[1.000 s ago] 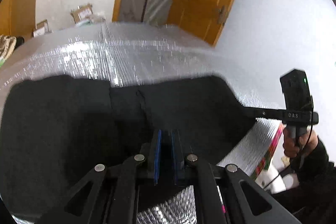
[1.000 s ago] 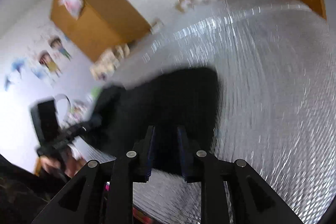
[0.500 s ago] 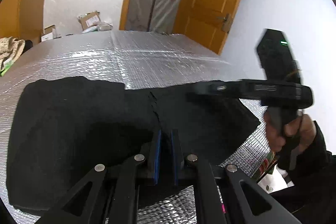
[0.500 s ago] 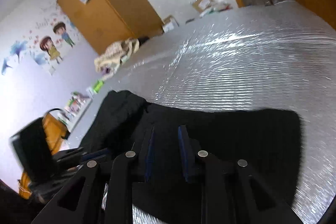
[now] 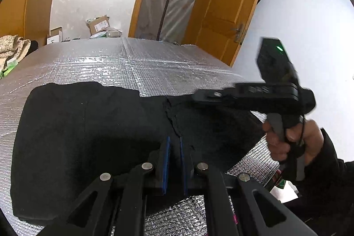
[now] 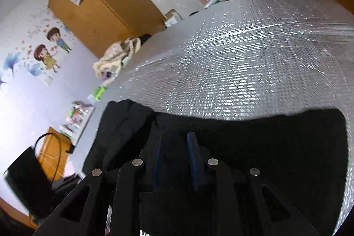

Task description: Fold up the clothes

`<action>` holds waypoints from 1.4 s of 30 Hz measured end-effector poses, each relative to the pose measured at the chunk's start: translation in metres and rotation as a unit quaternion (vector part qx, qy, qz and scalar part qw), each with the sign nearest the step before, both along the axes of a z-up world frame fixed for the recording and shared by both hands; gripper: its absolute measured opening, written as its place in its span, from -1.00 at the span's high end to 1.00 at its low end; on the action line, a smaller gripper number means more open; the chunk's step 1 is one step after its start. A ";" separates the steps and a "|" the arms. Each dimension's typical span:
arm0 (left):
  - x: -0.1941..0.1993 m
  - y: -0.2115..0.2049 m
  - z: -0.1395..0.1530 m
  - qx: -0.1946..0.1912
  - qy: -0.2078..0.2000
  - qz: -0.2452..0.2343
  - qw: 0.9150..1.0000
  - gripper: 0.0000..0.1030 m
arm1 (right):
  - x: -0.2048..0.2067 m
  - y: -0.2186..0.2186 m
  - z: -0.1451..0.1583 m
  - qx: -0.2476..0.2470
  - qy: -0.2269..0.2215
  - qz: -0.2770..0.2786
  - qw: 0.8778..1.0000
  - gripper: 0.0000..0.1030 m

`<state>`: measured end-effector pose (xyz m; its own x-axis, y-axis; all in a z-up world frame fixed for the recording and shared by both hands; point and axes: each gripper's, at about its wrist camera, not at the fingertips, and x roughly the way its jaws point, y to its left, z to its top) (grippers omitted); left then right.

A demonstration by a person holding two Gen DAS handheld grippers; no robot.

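While the black garment (image 5: 88,136) lies spread along the near edge of the foil-covered table (image 5: 137,63), one flap already overlaps at a ragged seam near the middle. It looks soft and limp, likely to sag and slide on foil, so edges or corners suit a pinch best. The left gripper (image 5: 174,160) is nearly closed, perhaps nipping cloth; I cannot tell. The right gripper (image 6: 174,160) hovers above, fingers parted, empty.
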<state>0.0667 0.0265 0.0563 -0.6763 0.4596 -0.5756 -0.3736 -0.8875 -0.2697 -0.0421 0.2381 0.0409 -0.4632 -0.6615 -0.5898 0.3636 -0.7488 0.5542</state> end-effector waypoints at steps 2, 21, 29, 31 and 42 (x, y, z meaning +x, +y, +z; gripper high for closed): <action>0.001 -0.004 0.003 0.002 0.007 0.004 1.000 0.83 | 0.015 0.013 0.006 -0.014 0.014 -0.006 1.000 0.55; -0.022 -0.017 -0.018 0.021 -0.036 0.030 0.999 0.82 | 0.033 0.145 -0.025 -0.025 -0.031 -0.140 0.989 0.04; -0.021 -0.016 -0.021 0.023 -0.033 0.029 0.999 0.82 | 0.038 0.143 -0.023 -0.021 -0.058 -0.087 0.994 0.04; -0.022 -0.015 -0.022 0.023 -0.033 0.029 0.999 0.82 | 0.039 0.143 -0.023 -0.022 -0.067 -0.082 0.994 0.04; -0.023 -0.017 -0.025 0.028 -0.032 0.027 0.999 0.82 | 0.023 0.136 -0.025 -0.034 -0.071 -0.088 0.993 0.04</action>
